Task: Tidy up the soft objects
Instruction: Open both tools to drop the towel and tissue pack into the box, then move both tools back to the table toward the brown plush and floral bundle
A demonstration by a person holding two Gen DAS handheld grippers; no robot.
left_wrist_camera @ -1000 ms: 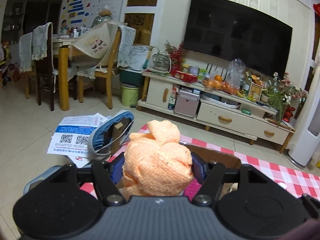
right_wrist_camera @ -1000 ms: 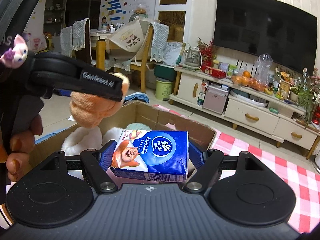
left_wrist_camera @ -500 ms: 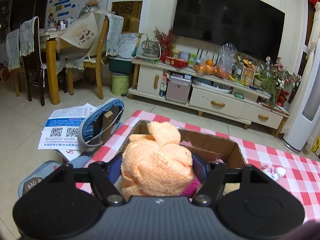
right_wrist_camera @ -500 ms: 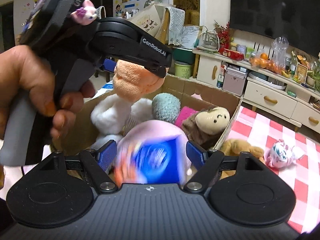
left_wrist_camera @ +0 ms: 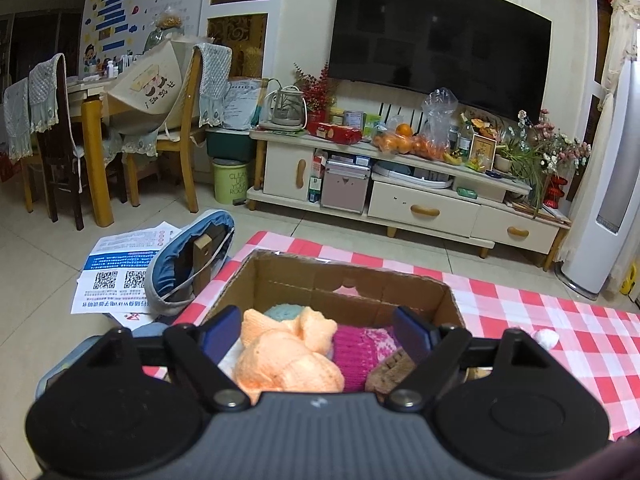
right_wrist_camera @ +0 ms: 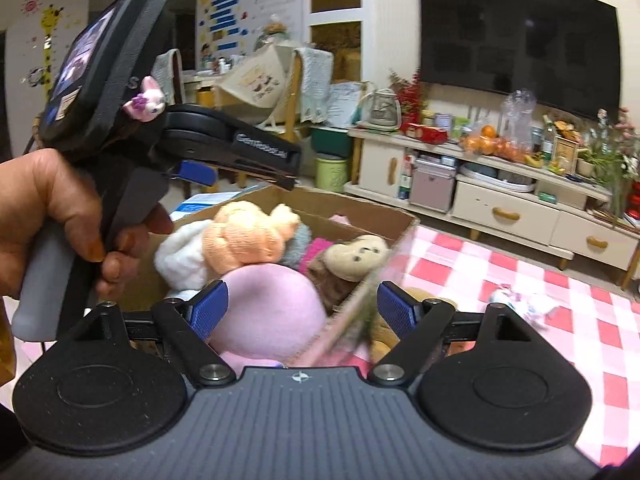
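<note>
A red-and-white checked cloth (left_wrist_camera: 560, 320) is spread over the surface, and on it an open cardboard box (left_wrist_camera: 344, 276) is set, its flaps up. The box is seen packed with soft things: a pink cushion (right_wrist_camera: 272, 304) nearest the right wrist camera, a white plush (right_wrist_camera: 180, 252) along the left side, a brown plush doll (right_wrist_camera: 356, 252) against the right wall, a magenta knitted piece (left_wrist_camera: 356, 352) and a teal ball (left_wrist_camera: 284, 311) partly hidden. An orange knitted toy (left_wrist_camera: 288, 360) is found lying on top of the pile inside the box, toward its left side. The left gripper (left_wrist_camera: 320, 332) is held over it by a hand (right_wrist_camera: 48, 216); its jaws are opening, the blue pads standing clear of the toy on both sides, nothing gripped. The right gripper (right_wrist_camera: 302, 306) is held at the near edge of the box, jaws opening wide; the cushion and a blurred box edge are seen between the pads, unpressed. A small white-and-pink toy (right_wrist_camera: 524, 300) is left on the cloth, outside the box to the right.
</note>
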